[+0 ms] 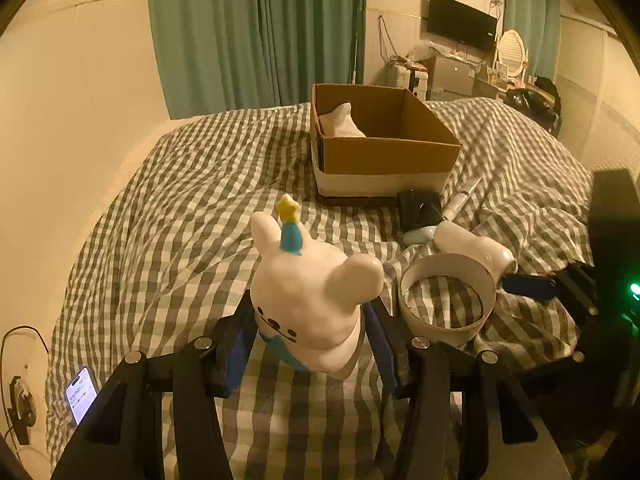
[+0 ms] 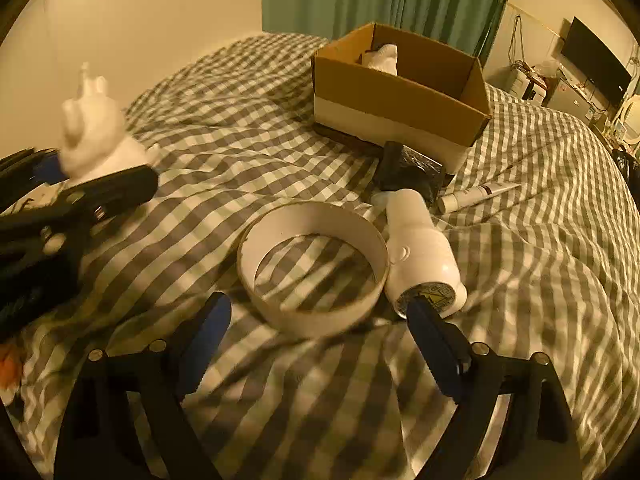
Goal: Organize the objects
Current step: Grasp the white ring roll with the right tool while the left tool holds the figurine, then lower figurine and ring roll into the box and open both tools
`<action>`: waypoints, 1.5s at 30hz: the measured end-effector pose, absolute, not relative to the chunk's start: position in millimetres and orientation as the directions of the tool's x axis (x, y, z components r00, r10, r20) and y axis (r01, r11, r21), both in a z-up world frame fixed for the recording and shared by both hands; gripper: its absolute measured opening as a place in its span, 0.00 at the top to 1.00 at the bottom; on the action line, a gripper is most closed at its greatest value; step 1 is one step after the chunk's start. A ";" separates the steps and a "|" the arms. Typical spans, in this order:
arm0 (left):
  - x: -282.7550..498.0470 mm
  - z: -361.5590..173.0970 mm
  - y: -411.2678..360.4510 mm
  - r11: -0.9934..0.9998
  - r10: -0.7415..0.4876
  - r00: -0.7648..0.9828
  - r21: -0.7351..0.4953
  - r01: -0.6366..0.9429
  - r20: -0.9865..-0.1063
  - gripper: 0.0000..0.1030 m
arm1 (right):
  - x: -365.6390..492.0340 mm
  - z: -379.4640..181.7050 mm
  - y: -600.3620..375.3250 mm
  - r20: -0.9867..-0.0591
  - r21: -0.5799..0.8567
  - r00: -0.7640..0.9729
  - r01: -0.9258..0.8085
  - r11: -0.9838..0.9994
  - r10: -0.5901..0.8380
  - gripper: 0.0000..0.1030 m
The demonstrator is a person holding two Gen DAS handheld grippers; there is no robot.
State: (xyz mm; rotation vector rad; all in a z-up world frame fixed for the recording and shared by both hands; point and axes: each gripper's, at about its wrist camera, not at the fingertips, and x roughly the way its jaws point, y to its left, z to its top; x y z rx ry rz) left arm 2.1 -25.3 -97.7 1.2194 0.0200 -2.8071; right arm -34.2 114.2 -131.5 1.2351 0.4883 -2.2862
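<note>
With one white figure (image 1: pixel 343 122) already lying inside the cardboard box (image 1: pixel 386 156), barely started here. Left gripper (image 1: pixel 310 334) pinching the bear figurine (image 1: pixel 316 300) above the checked bedspread (image 1: pixel 192 200), well short of the box. Right gripper (image 2: pixel 320 332) spread wide, holding nothing, hovering over the white ring (image 2: pixel 314 270). Left to sort: ring, lying white figurine (image 2: pixel 424 256), black packet (image 2: pixel 412 172), tube (image 2: pixel 476 197).

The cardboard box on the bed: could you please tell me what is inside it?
One white figurine lies against the far left corner of the cardboard box. The near wall hides the box floor and the figurine's lower part, so anything lying flat there cannot be seen.
</note>
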 end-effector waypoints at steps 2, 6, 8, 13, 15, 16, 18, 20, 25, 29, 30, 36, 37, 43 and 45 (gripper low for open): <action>1.9 -99.7 -26.1 -0.996 -0.070 -0.678 0.018 0.084 -0.731 0.48 | -40.9 -133.6 107.9 -0.849 -0.078 -0.467 0.573 -0.816 -0.247 0.13; 0.3 -103.9 -29.0 -0.995 -0.075 -0.668 0.014 0.097 -0.740 0.48 | -55.6 -144.6 96.6 -0.866 -0.076 -0.445 0.568 -0.819 -0.229 0.19; 0.0 -106.0 -31.9 -0.995 -0.063 -0.664 -0.002 0.097 -0.745 0.48 | -60.0 -151.4 94.6 -0.876 -0.064 -0.427 0.567 -0.821 -0.226 0.20; -1.1 -109.1 -32.0 -0.996 -0.059 -0.658 -0.001 0.090 -0.751 0.48 | -50.9 -139.6 101.6 -0.851 -0.061 -0.461 0.564 -0.823 -0.252 0.20; 0.1 -108.3 -31.9 -0.996 -0.058 -0.660 0.001 0.087 -0.749 0.48 | -46.9 -132.4 105.4 -0.839 -0.060 -0.476 0.562 -0.825 -0.263 0.20; 0.6 -107.7 -31.9 -0.996 -0.059 -0.662 0.001 0.088 -0.747 0.48 | -44.9 -128.3 107.5 -0.833 -0.059 -0.484 0.560 -0.826 -0.269 0.20; 1.7 -105.9 -31.9 -0.996 -0.062 -0.666 0.003 0.089 -0.744 0.48 | -41.7 -122.0 110.5 -0.824 -0.057 -0.494 0.560 -0.826 -0.278 0.20; 3.3 -103.3 -30.9 -0.996 -0.065 -0.671 0.010 0.086 -0.738 0.48 | -38.2 -114.4 114.2 -0.813 -0.057 -0.507 0.559 -0.827 -0.286 0.20; 6.1 -94.7 -30.0 -0.996 -0.068 -0.689 0.010 0.087 -0.722 0.48 | -34.7 -94.4 122.3 -0.782 -0.077 -0.553 0.545 -0.835 -0.288 0.20; 5.1 -86.9 -29.4 -0.996 -0.065 -0.699 0.008 0.084 -0.713 0.48 | -34.4 -74.2 131.4 -0.753 -0.083 -0.589 0.527 -0.846 -0.293 0.20; 3.8 -84.4 -29.0 -0.997 -0.062 -0.701 0.006 0.083 -0.710 0.48 | -34.5 -69.1 132.9 -0.745 -0.086 -0.598 0.525 -0.847 -0.295 0.20; -13.5 -63.9 -22.7 -0.998 -0.046 -0.721 0.005 0.059 -0.691 0.48 | -45.0 -45.0 134.5 -0.711 -0.113 -0.640 0.515 -0.850 -0.293 0.20; -17.4 -59.1 -21.3 -0.999 -0.043 -0.728 0.008 0.052 -0.684 0.48 | -48.2 -40.9 134.6 -0.705 -0.117 -0.646 0.514 -0.850 -0.293 0.20; -52.5 -30.5 -18.0 -1.000 -0.006 -0.759 -0.001 0.008 -0.651 0.48 | -72.7 -15.1 138.8 -0.674 -0.138 -0.677 0.508 -0.850 -0.296 0.20; -68.3 -23.1 -20.2 -1.000 0.005 -0.765 -0.008 0.000 -0.645 0.48 | -83.2 -6.4 139.5 -0.666 -0.148 -0.686 0.507 -0.849 -0.293 0.20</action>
